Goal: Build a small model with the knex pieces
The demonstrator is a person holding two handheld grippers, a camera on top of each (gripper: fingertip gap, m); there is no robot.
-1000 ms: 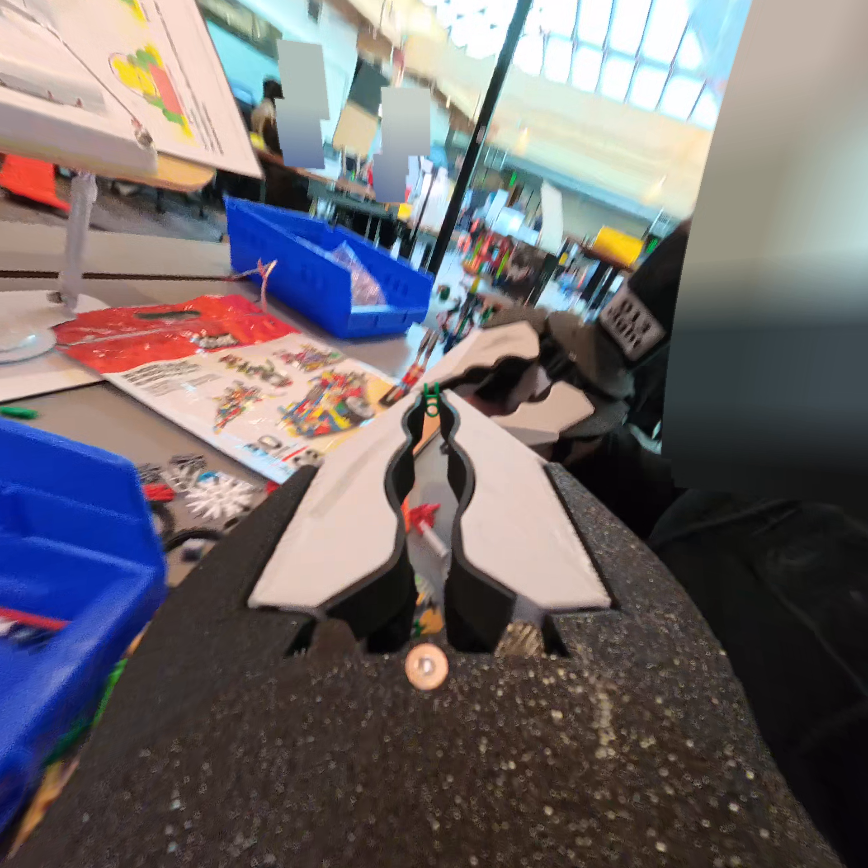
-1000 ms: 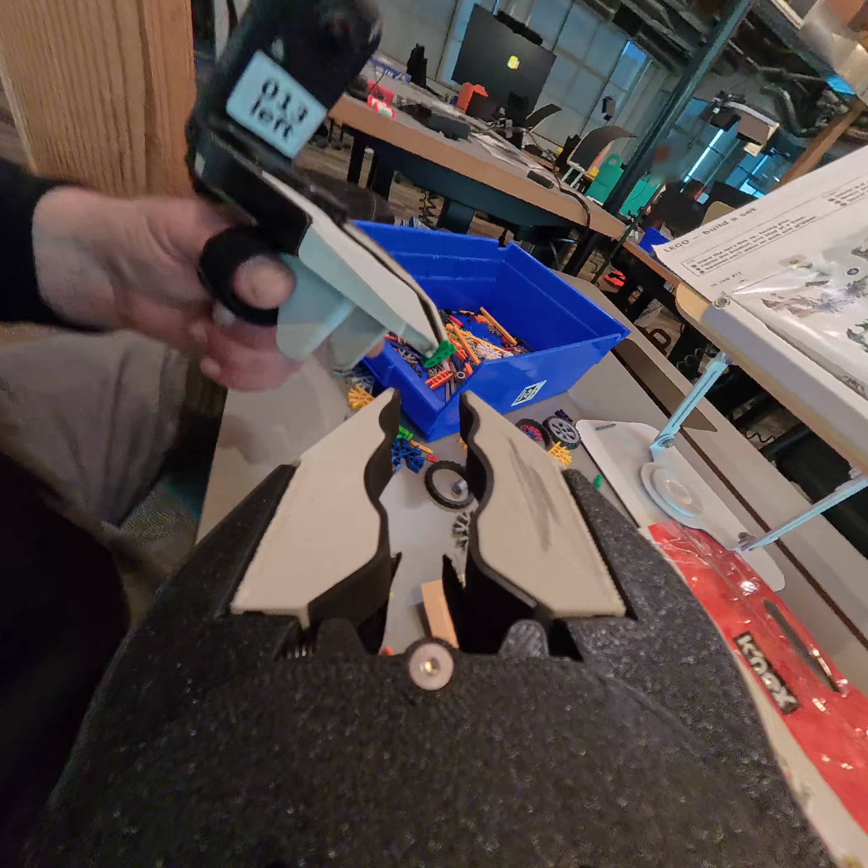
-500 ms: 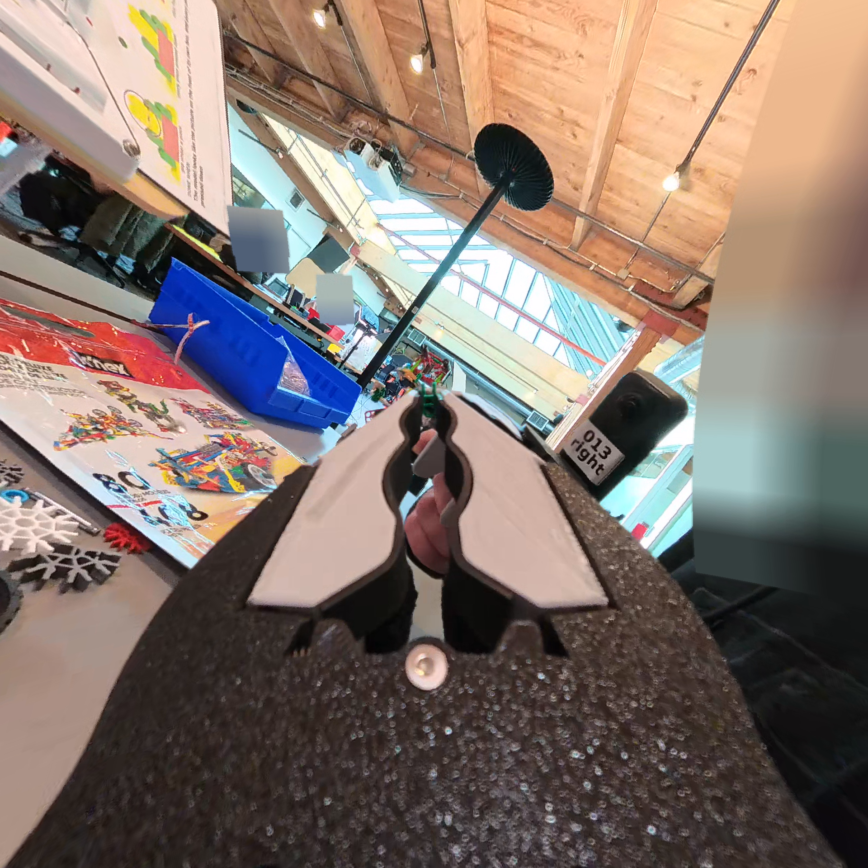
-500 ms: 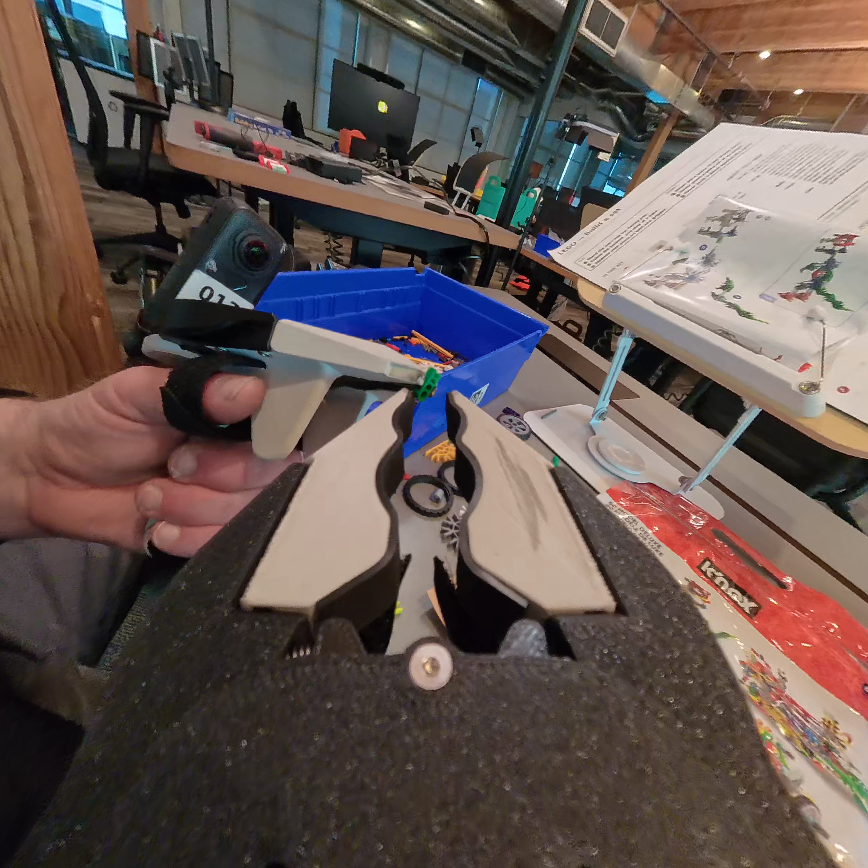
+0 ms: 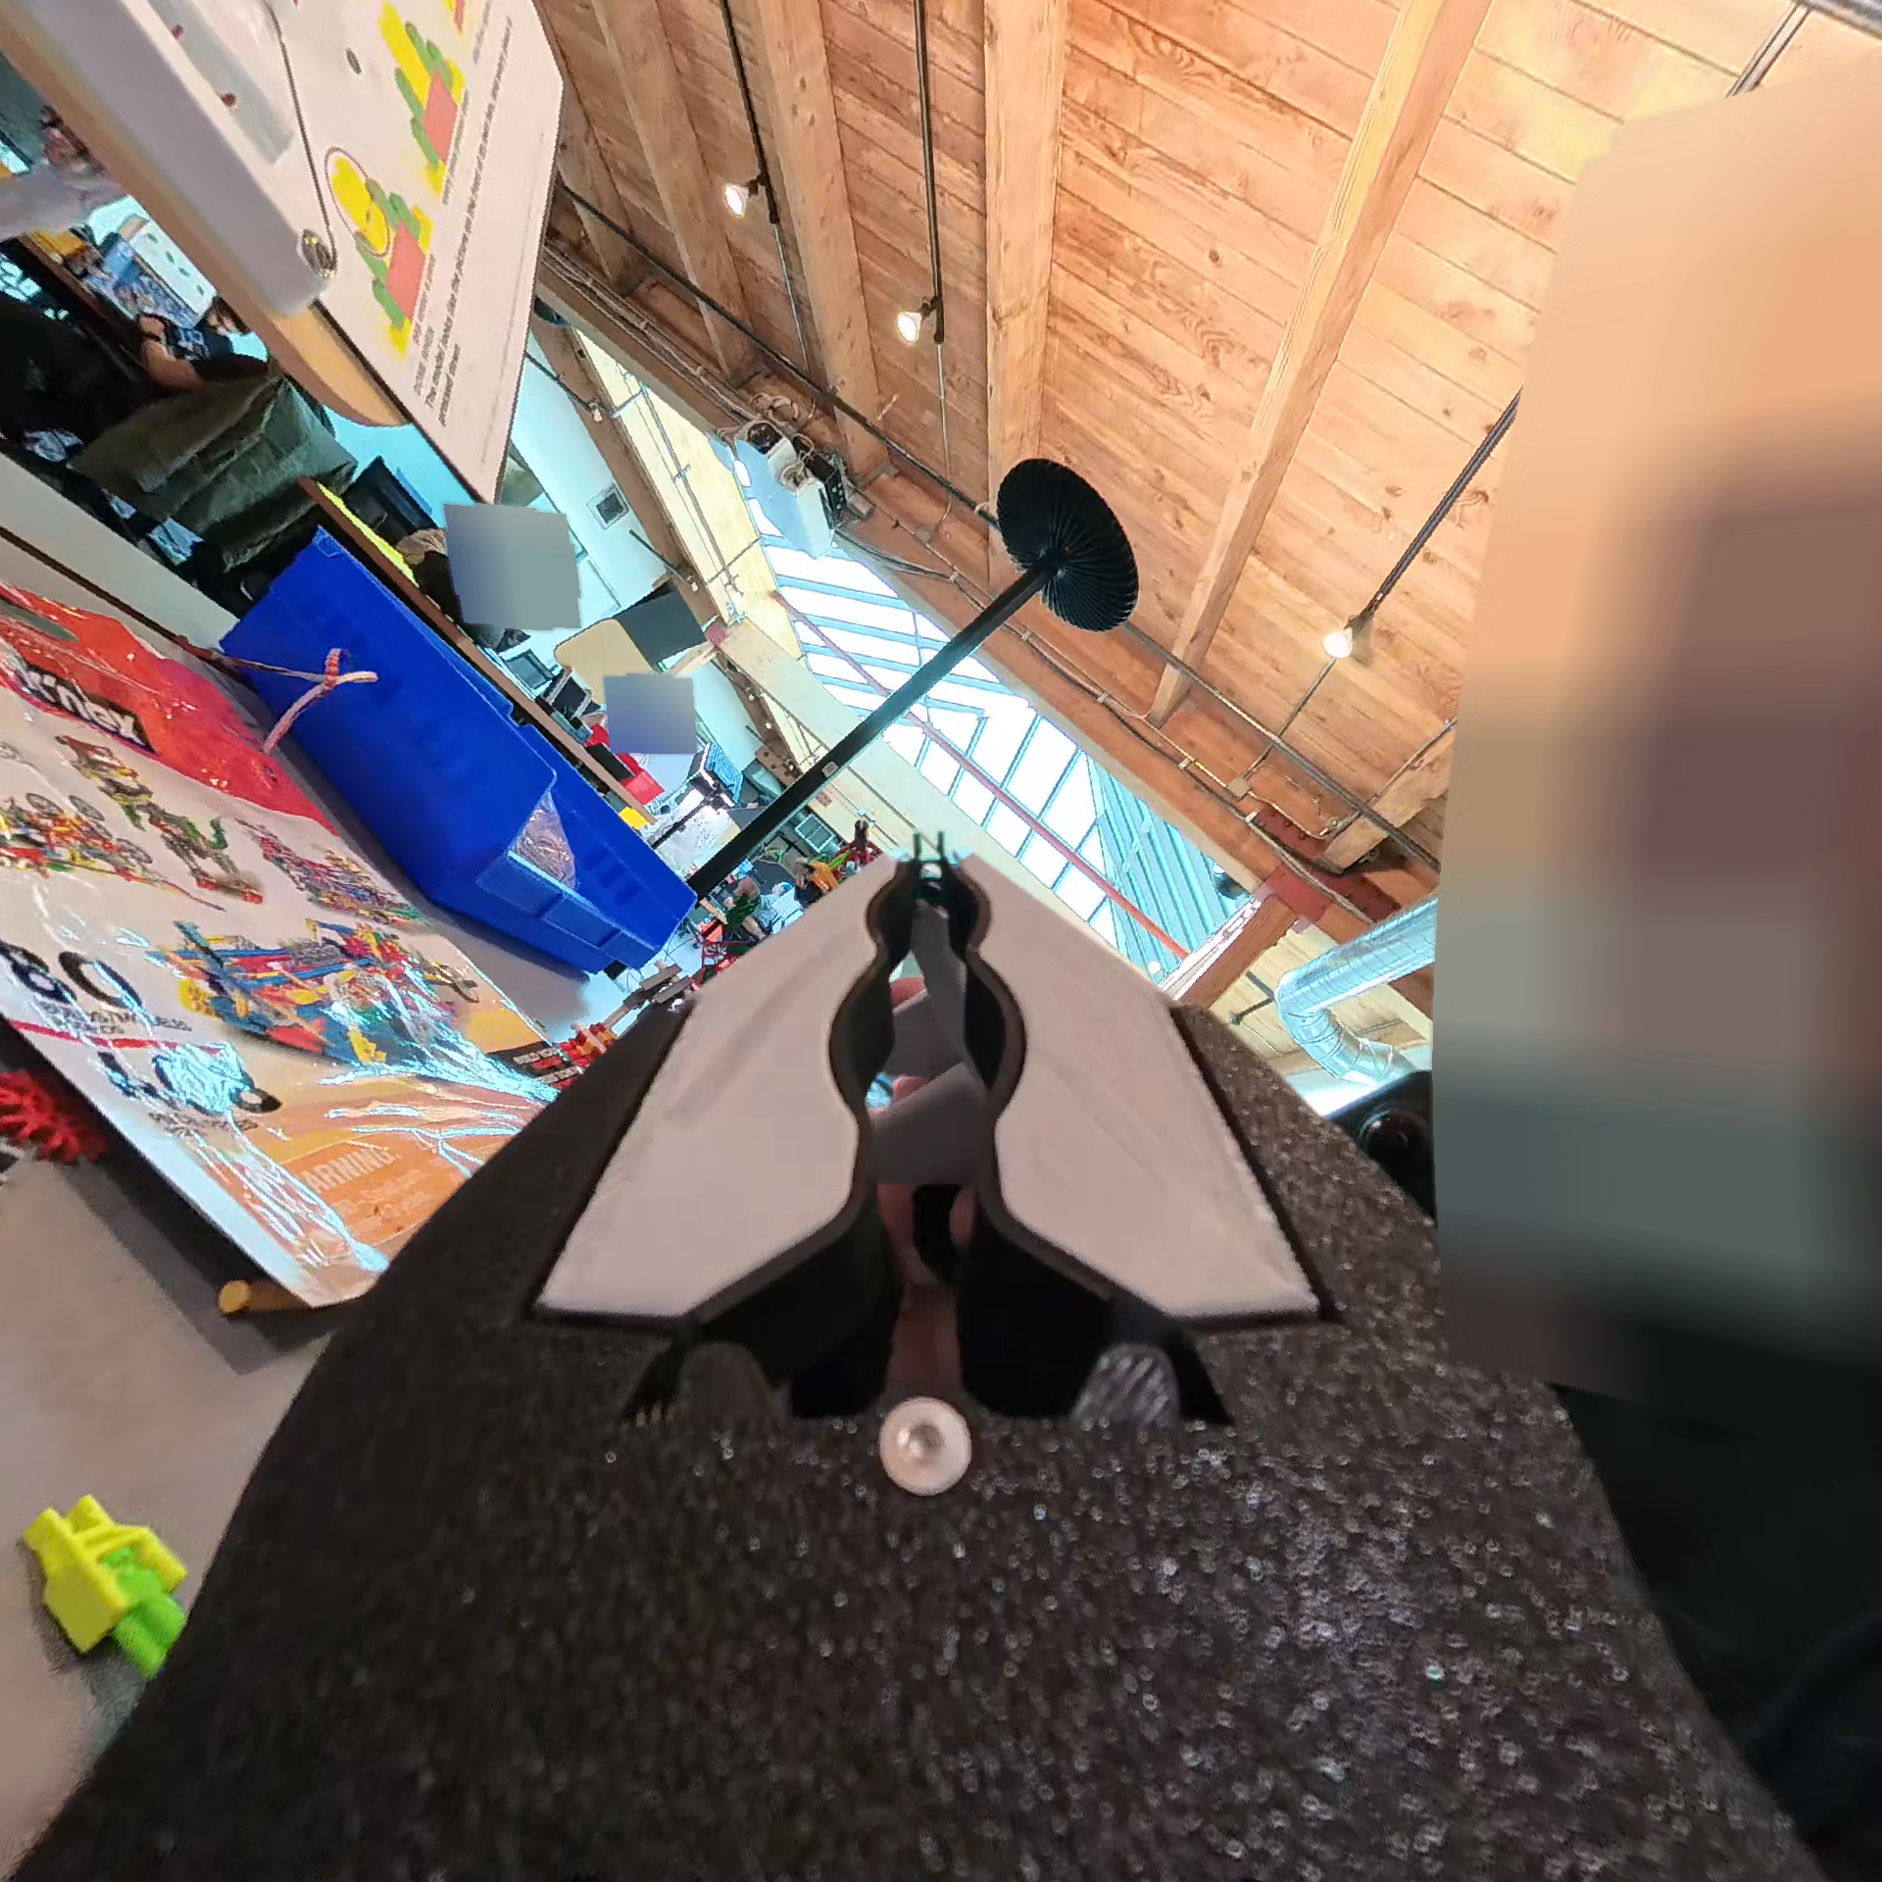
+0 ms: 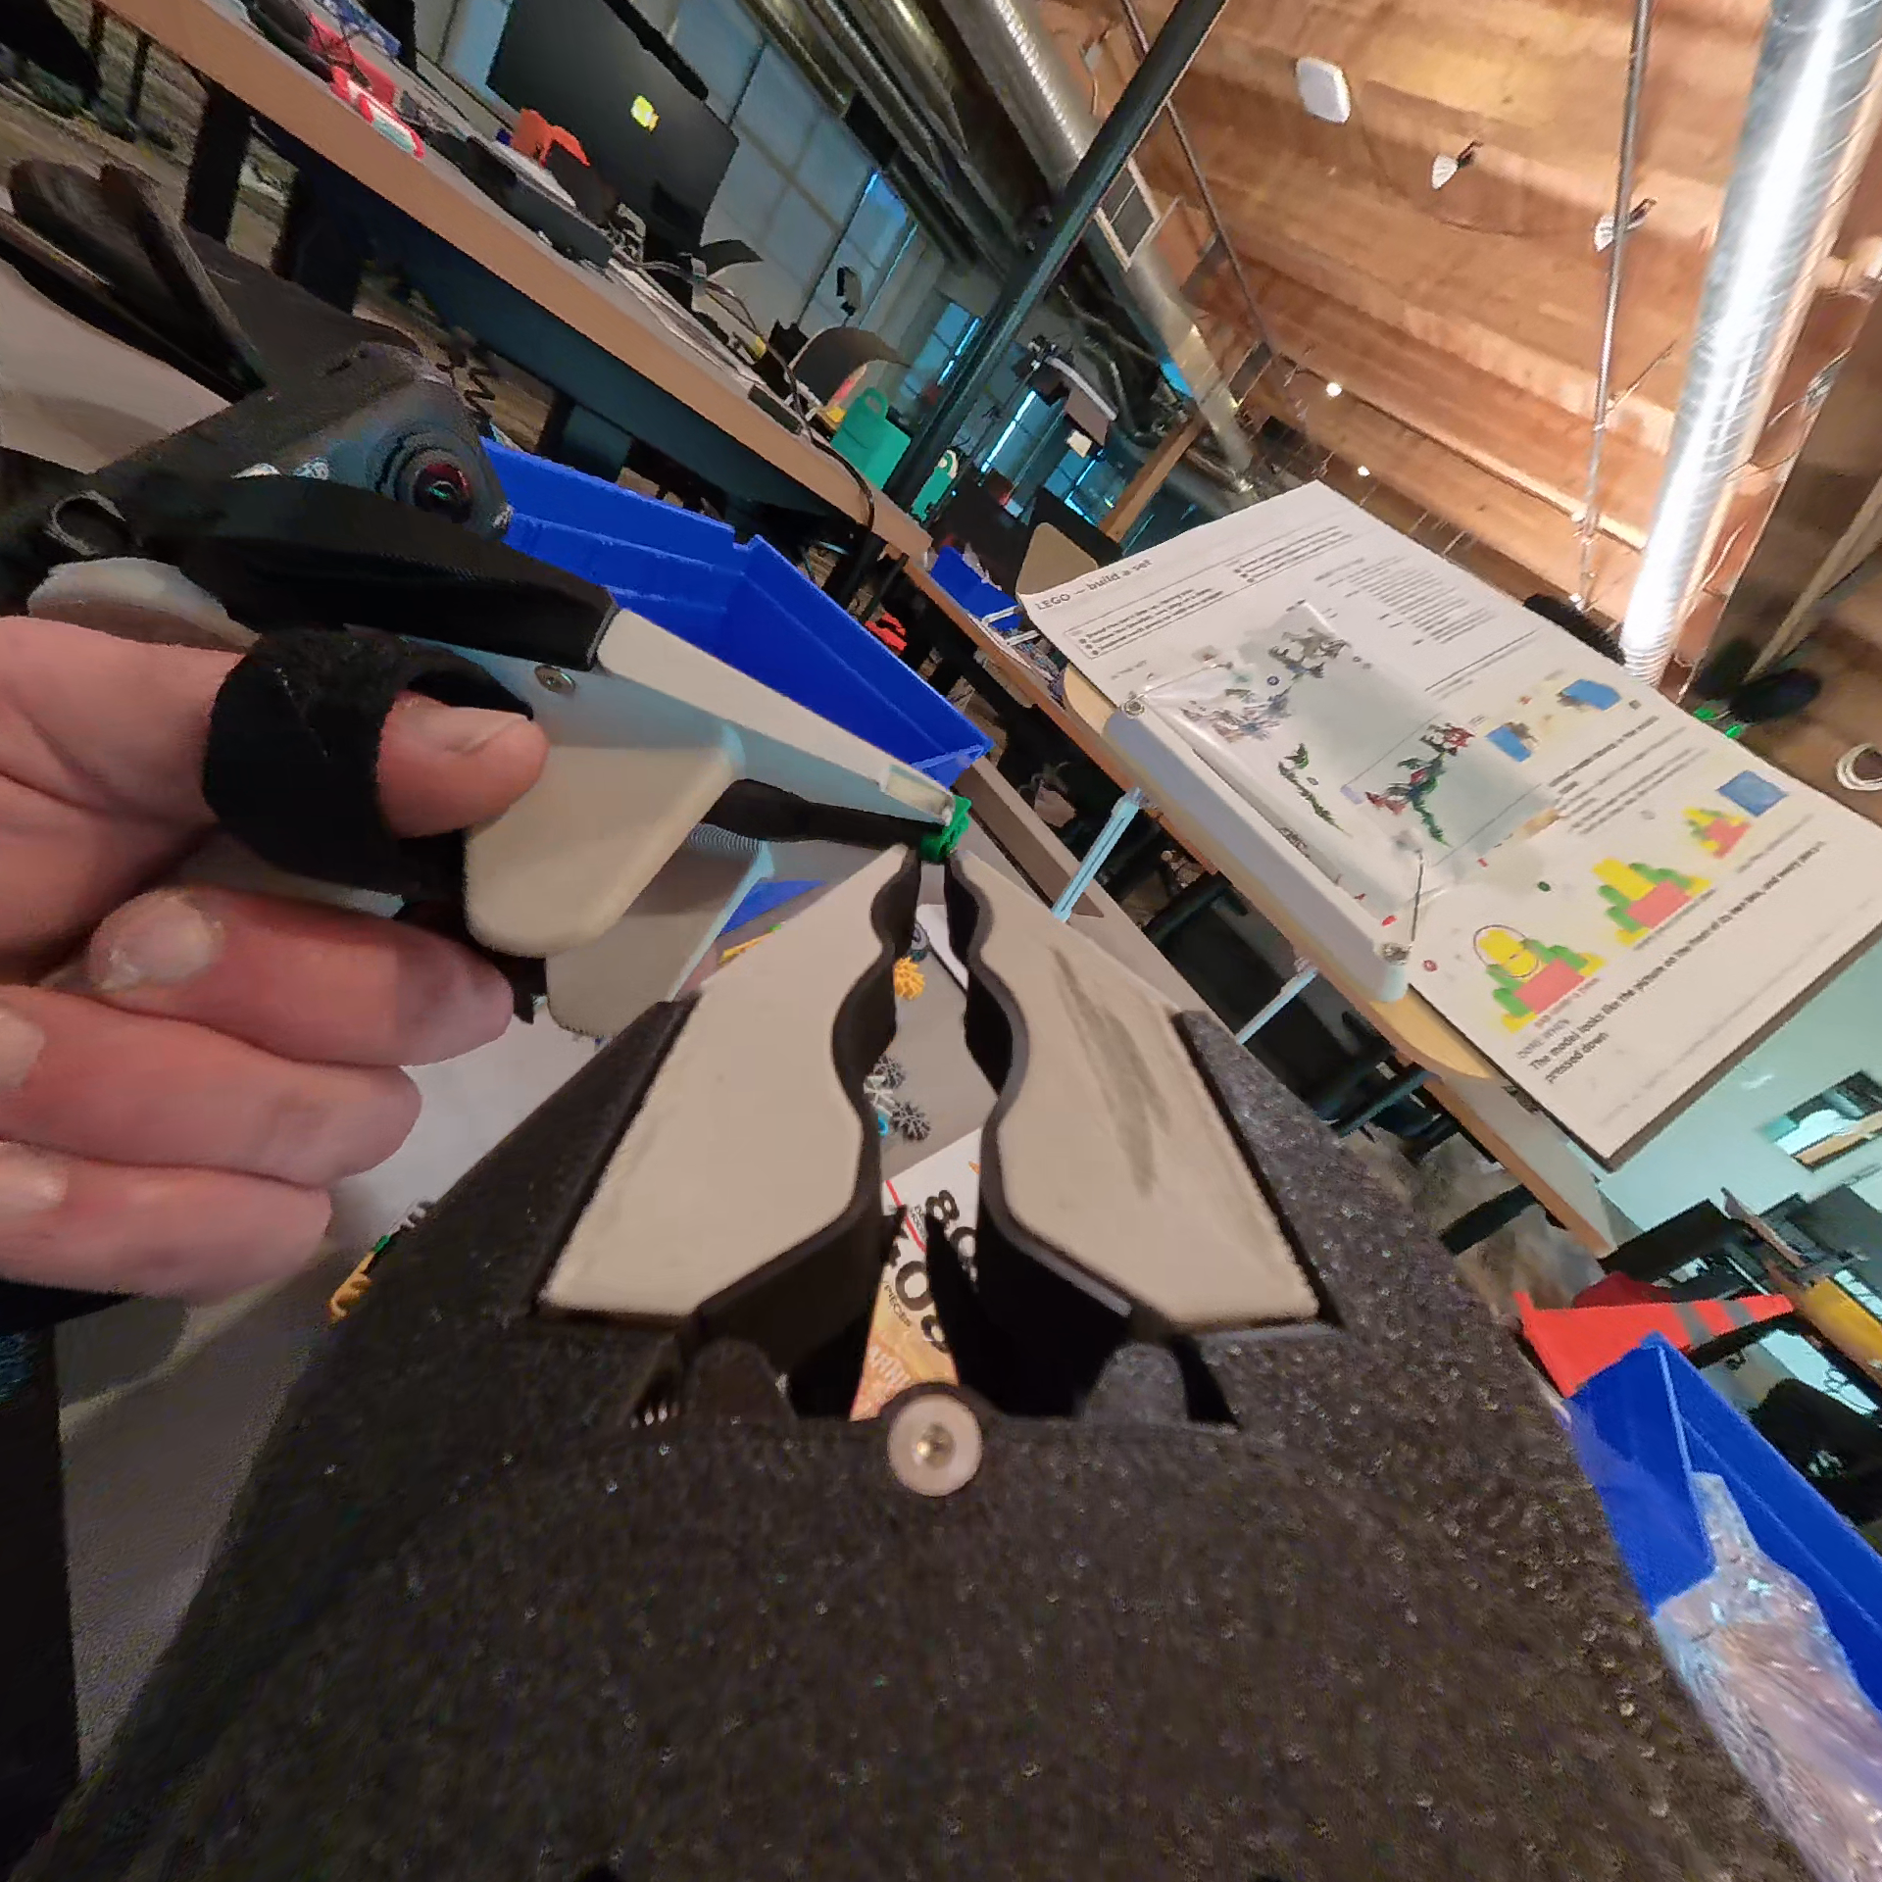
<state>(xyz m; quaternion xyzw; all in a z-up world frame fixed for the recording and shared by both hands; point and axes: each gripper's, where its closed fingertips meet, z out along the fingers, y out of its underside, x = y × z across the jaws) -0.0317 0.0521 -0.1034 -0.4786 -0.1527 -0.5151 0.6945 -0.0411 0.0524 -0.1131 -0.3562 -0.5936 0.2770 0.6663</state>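
Green piece pinched at your left tips, right tips just below it

Green plastic, a small connector piece [image 6: 941, 833], sits clamped at the very tips of your left gripper [image 5: 931, 868], whose fingers are drawn together on it. In the right wrist view that left gripper [image 6: 932, 815] reaches in from the left, held by your hand [image 6: 194, 947], and the piece hangs just above the tips of your right gripper [image 6: 932, 866]. The right fingers stand slightly apart with a narrow gap between them; whether they touch the piece cannot be told from here.

In the left wrist view the piece [image 5: 929, 850] shows only as a dark sliver past the fingertips, its shape hard to make out. A large blurred patch covers the right side of that view.

Off to your left lie a blue bin [image 5: 448, 754] and a red-and-white printed toy package [image 5: 204, 917] on the grey table [image 5: 122, 1354]; a yellow-green block [image 5: 102, 1579] lies near. A printed instruction sheet on a stand [image 6: 1426, 774] carries text and pictures. The bin's contents are hidden.
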